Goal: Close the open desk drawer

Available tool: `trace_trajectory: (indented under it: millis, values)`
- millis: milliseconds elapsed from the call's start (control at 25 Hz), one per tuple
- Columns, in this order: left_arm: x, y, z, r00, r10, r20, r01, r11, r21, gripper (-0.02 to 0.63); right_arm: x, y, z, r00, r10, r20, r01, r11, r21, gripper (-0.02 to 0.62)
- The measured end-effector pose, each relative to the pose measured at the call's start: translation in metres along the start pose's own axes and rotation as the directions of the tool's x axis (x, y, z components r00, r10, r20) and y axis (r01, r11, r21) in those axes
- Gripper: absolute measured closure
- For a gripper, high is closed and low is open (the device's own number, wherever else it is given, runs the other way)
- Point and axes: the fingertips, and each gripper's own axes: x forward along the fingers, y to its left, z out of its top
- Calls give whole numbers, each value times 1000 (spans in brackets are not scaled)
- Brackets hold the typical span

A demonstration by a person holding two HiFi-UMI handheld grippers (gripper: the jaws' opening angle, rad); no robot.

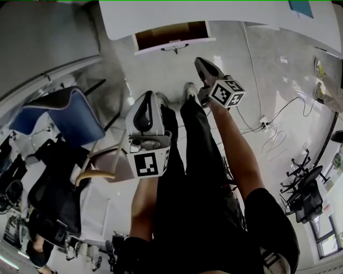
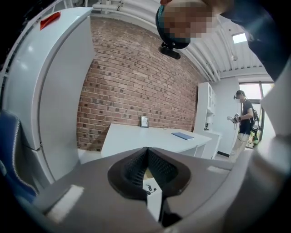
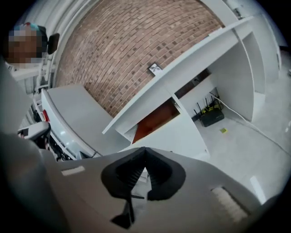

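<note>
Head view: a white desk (image 1: 214, 10) runs along the top edge. The open drawer (image 1: 171, 35) juts out from under it toward the person, showing a brown inside and a small dark handle (image 1: 176, 48) on its front. Below the drawer, well apart from it, the left gripper (image 1: 146, 99) points up at it with jaws pressed together and empty. The right gripper (image 1: 199, 61) is nearer the drawer, just right of the handle and short of touching it, also closed on nothing. Pushing needs no grasp, so closed tips likely serve as a blunt pusher. The person's dark-clothed legs cover much of the floor below the drawer.

Left gripper view: the left gripper (image 2: 148, 152) has its pads meeting. Its body hides most of the drawer; only a sliver of white front shows in the gap.

Right gripper view: the right gripper (image 3: 145, 152) is shut and empty, with the drawer (image 3: 157, 119) just beyond its tips. The drawer's contents cannot be made out, and its back end is hidden under the desk top (image 3: 182, 77).
</note>
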Motion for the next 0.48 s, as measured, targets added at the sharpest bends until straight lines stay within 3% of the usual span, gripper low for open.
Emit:
trace_trajectory:
  millis: [160, 240, 480]
  values:
    - [2, -4, -10, 1000, -22, 5, 22, 999, -23, 590, 10, -15, -12, 997, 1, 77, -13, 988, 155, 589]
    - [2, -4, -12, 999, -31, 11, 31, 999, -16, 590, 16, -22, -15, 994, 1, 111, -25, 976, 215, 553]
    - [5, 2, -27, 999, -40, 8, 40, 999, -10, 589, 34, -37, -33, 990, 2, 141, -47, 947, 319, 502]
